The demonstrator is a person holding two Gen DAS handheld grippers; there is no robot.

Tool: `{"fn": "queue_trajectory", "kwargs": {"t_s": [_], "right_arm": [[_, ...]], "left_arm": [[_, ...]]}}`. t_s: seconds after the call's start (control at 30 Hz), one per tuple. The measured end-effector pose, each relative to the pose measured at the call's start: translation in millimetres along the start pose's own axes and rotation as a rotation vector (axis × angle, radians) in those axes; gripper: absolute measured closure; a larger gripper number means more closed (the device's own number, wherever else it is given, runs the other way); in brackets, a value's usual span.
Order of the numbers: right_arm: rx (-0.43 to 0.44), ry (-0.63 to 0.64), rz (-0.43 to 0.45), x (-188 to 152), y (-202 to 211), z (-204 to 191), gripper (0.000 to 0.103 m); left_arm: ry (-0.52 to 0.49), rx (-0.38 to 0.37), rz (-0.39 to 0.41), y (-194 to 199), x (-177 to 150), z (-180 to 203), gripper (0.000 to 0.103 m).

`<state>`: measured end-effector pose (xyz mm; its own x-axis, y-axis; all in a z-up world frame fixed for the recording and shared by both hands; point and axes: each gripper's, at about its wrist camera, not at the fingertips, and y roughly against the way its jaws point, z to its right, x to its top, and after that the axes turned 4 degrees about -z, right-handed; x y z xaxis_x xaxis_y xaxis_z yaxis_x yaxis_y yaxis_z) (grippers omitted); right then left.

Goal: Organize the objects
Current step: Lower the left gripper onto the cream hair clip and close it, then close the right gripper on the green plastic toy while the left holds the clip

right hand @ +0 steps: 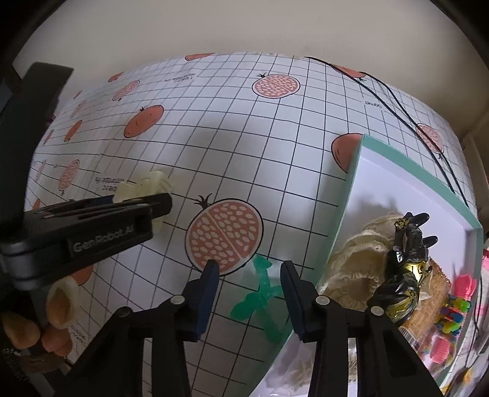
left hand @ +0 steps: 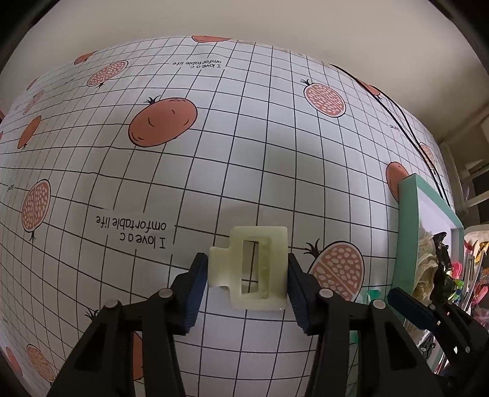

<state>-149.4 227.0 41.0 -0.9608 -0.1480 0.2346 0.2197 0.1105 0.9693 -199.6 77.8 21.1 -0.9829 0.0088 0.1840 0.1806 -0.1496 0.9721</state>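
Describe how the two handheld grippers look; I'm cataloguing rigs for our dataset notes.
Both are black plastic with silver pivot pins and ribbed dark-blue fingertip pads. The left gripper carries white "GenRobot.AI" lettering on its side. The right gripper matches it. A pale finger cot covers one fingertip.

A white tablecloth (left hand: 244, 171) printed with a black grid, whole and halved pomegranates and upside-down lettering is covering the table. A thin black cable (right hand: 394, 100) is lying across its far right corner. A plain cream wall (left hand: 275, 21) is standing behind the table's far edge.
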Motion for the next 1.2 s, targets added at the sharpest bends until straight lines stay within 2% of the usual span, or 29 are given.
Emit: {"fn": "queue_trajectory", "kwargs": {"t_s": [0.07,0.23,0.27,0.37,1.2], "right_arm": [[-0.004,-0.002,0.001,0,-2,0,0.067],[-0.015,-0.005,-0.005,0,-7,-1,0.078],[-0.019,-0.006,-0.003,0,-7,-1,0.085],[-0.014,-0.005,-0.003,0,-8,-2,0.093],[-0.027,0.024,0.019,1,-11,-7,0.091]], "left_arm": [[-0.002,-0.001,-0.003,2,-2,-2,0.052],[-0.003,0.001,-0.006,-3,4,1,0.052],[-0.003,0.002,-0.006,-3,4,2,0.052],[-0.007,0.005,-0.006,-2,3,1,0.052],[-0.011,0.029,-0.007,-6,5,8,0.053]]}}
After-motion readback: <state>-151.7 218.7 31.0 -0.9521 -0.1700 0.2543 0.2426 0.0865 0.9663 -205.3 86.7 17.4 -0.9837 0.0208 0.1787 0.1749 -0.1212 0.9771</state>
